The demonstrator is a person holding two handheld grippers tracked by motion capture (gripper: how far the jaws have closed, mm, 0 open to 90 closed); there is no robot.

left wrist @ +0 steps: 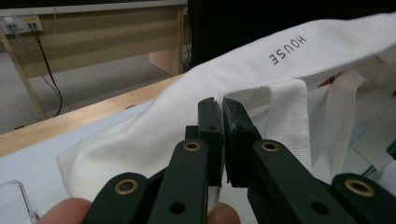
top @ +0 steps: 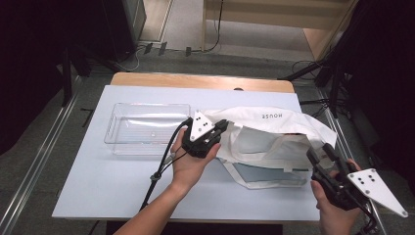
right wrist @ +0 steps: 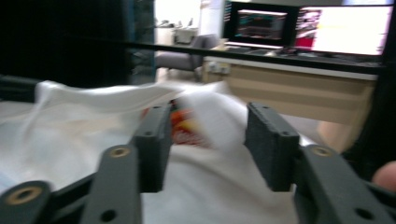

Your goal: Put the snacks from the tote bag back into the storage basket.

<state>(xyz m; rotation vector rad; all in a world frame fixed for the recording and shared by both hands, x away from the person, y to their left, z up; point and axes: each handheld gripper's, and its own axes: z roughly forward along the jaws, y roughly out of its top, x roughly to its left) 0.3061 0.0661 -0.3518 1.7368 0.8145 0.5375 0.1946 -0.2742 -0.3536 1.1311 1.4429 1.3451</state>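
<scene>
Pale blue tabletop (top: 98, 186) with a wooden far edge, grey floor and cables beyond it, is your work surface. Your left gripper (left wrist: 219, 140) is clenched on the rim of the white tote bag (top: 274, 129), which lies at the table's middle right with HOUSE printed on it. Your right gripper (right wrist: 205, 140), at the bag's near right corner, stands released, its jaws parted and pressing nothing. Just left of the bag sits a clear plastic tray (top: 147, 128). Monitors (right wrist: 308, 25) glow behind the bag.
</scene>
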